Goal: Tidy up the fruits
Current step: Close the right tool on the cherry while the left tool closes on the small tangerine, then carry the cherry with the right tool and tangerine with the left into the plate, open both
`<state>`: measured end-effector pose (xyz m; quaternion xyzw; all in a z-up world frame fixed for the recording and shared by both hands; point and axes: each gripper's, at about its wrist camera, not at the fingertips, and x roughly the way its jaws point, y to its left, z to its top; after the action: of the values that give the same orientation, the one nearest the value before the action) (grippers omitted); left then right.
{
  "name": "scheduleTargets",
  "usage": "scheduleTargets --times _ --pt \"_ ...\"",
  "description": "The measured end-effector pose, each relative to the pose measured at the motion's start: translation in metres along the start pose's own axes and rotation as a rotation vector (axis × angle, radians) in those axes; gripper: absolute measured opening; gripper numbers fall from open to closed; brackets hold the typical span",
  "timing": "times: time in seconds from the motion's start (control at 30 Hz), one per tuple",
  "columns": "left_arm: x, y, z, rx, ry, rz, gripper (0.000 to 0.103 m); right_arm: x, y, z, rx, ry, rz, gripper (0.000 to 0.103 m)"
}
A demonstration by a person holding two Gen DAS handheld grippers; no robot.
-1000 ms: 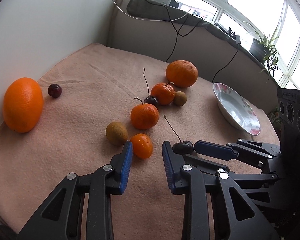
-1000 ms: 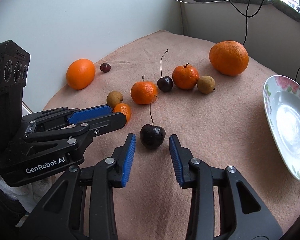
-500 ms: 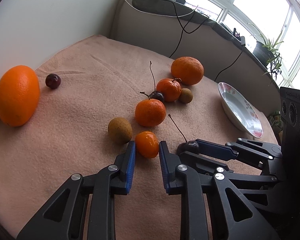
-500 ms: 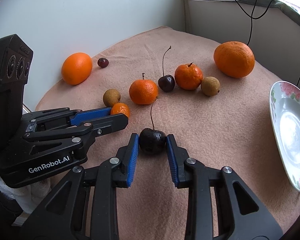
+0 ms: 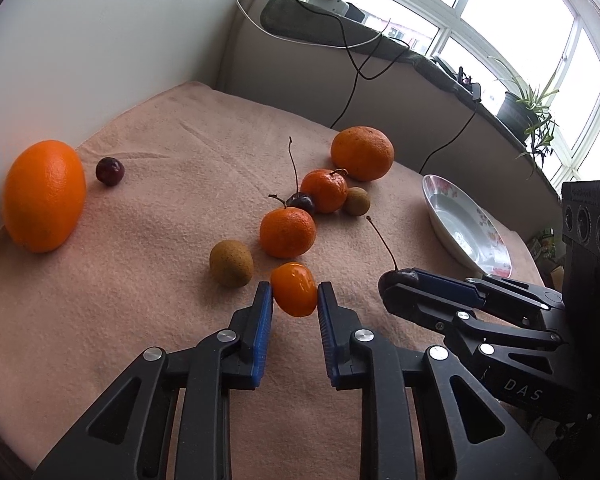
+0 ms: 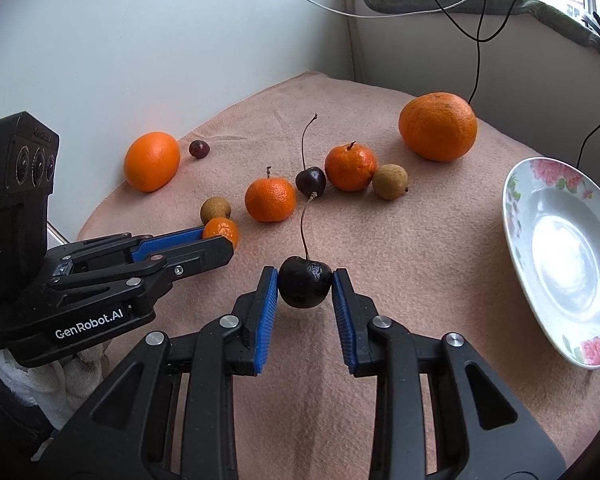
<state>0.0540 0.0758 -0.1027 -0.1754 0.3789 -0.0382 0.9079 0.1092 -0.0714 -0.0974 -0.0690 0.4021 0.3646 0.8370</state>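
Observation:
My left gripper (image 5: 293, 300) is shut on a small orange kumquat (image 5: 294, 289), held at the pink cloth. My right gripper (image 6: 305, 286) is shut on a dark cherry (image 6: 305, 287) with a long stem; it also shows in the left wrist view (image 5: 398, 276). Loose on the cloth are two tangerines (image 5: 287, 232) (image 5: 324, 191), a second stemmed cherry (image 6: 310, 181), two brown longans (image 5: 231, 263) (image 6: 389, 181), a large orange (image 6: 438, 126), an oval orange (image 5: 43, 195) and a stemless cherry (image 5: 109, 171). A floral white plate (image 6: 520, 216) lies at the right.
The pink cloth (image 5: 140, 208) covers a round table against a white wall (image 6: 140, 40). Black and white cables (image 5: 352, 76) hang over the back ledge. A potted plant (image 5: 528, 108) stands on the windowsill. The table edge drops off at the left and front.
Both grippers moved forward and closed: the left one onto the kumquat, the right one onto the stemmed cherry. The other fruits have not moved.

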Motion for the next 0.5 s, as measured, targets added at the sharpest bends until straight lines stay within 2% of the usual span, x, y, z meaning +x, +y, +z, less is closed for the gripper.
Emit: scheduleTargets --times 0.5 --pt "0.0 -0.058 0.02 0.092 -0.035 -0.114 0.021 -0.067 -0.071 -0.01 0.138 -0.101 -0.113 0.029"
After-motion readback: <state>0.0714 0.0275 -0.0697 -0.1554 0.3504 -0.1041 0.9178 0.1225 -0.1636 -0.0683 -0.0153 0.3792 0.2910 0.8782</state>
